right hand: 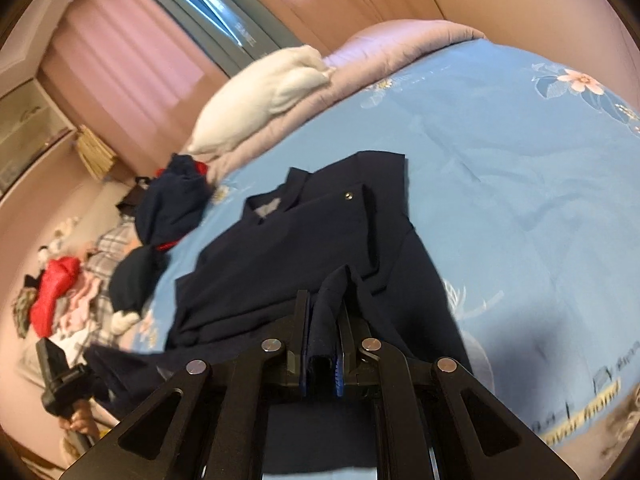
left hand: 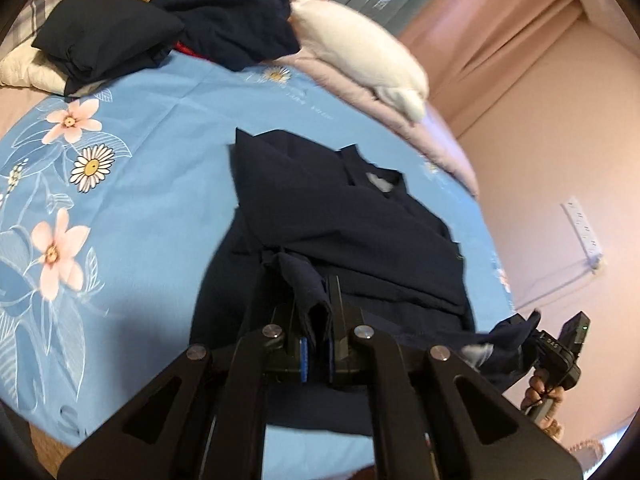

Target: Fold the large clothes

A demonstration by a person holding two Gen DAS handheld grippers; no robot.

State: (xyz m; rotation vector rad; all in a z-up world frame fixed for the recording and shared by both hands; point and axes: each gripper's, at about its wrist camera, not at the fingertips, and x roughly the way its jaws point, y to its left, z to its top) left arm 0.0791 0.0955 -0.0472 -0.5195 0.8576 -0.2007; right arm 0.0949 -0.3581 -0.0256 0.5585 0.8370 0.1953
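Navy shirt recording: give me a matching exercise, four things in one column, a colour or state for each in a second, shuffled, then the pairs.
Things:
1. navy shirt
2. white pillow
3. left gripper
4. bedsheet

Colour or state:
A. light blue with printed flowers
B. shut on a fold of dark cloth
C. lying partly folded on the bed, collar away from the camera
D. resting on the pink quilt at the bed's far edge

Pairs: 1-C, 2-D, 3-B, 4-A
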